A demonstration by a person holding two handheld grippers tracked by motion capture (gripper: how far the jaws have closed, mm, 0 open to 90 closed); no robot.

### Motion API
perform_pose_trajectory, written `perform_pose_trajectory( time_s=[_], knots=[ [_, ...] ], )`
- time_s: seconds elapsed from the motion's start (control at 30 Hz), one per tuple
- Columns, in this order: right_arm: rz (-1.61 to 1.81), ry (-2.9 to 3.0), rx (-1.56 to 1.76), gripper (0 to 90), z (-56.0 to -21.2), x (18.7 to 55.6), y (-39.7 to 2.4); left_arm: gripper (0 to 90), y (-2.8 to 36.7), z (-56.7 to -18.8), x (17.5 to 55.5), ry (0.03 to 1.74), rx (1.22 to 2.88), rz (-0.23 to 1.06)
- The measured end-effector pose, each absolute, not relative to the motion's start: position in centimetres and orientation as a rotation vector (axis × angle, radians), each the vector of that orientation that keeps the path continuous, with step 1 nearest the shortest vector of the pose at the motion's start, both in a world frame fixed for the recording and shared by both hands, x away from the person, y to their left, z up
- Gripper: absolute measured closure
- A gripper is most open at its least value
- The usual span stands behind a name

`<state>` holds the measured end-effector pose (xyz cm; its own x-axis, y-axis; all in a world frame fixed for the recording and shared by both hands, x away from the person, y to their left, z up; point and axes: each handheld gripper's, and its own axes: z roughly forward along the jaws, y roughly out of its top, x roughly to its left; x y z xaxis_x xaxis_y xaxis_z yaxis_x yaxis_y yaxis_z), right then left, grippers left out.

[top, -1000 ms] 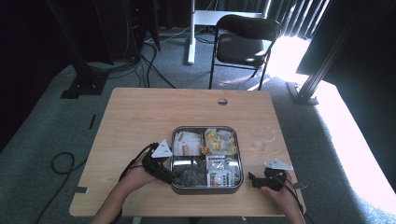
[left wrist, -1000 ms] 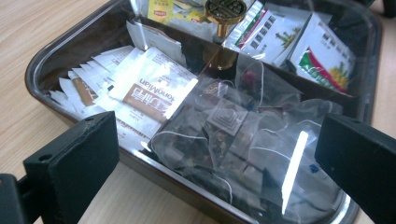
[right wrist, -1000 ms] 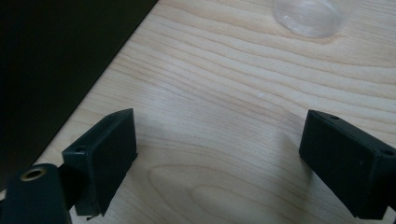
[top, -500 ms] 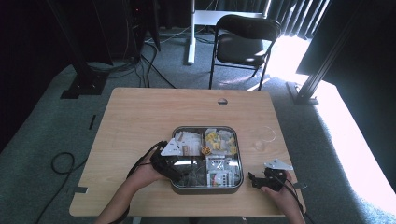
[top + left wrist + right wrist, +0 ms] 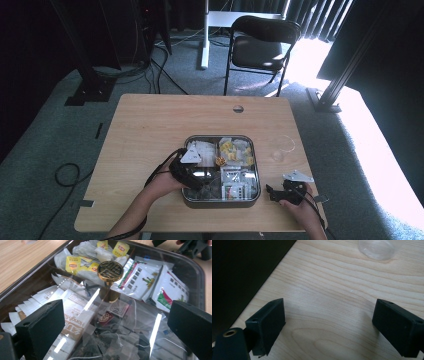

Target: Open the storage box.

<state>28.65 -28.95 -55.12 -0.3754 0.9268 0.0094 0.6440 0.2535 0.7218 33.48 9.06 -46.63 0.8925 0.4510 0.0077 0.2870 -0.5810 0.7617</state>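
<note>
Since a second ago, the left claw (image 5: 200, 176) has been carried from the box's left edge in over its clear lid (image 5: 130, 322), and its jaws are seen spread wide with nothing between them. A gold knob (image 5: 110, 270) is seen ahead on the lid, above tea sachets. The metal box (image 5: 220, 171) is set on the tabletop (image 5: 150, 125). The right claw (image 5: 274, 193) is held low over bare wood beside the box, wide open and empty, a clear cup (image 5: 375, 248) ahead of it.

In the left gripper view, a white box (image 5: 75, 315) under the clear lid reads "HongMi", the rest cut off. The yellow tea bag tags (image 5: 72, 264) carry a red logo too small to read, and the print on the white sachets (image 5: 140, 277) is too blurred to make out.
</note>
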Motion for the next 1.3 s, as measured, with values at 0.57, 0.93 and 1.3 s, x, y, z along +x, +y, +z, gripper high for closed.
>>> perform_pose_trajectory(
  time_s=[0.57, 0.93, 1.3],
  knots=[
    [0.910, 2.110, 1.430, 10.5, -55.1, 28.6, -28.9, 15.1, 6.8, -46.2, 34.3, 0.479, 2.224, 0.283],
    [0.910, 2.110, 1.429, 10.5, -55.1, 28.7, -28.9, 29.5, 5.2, -46.3, 35.1, 0.463, 2.255, 0.290],
    [0.910, 2.111, 1.427, 10.5, -55.1, 28.7, -29.0, 41.5, 4.0, -46.8, 36.1, 0.485, 2.288, 0.281]
  ],
)
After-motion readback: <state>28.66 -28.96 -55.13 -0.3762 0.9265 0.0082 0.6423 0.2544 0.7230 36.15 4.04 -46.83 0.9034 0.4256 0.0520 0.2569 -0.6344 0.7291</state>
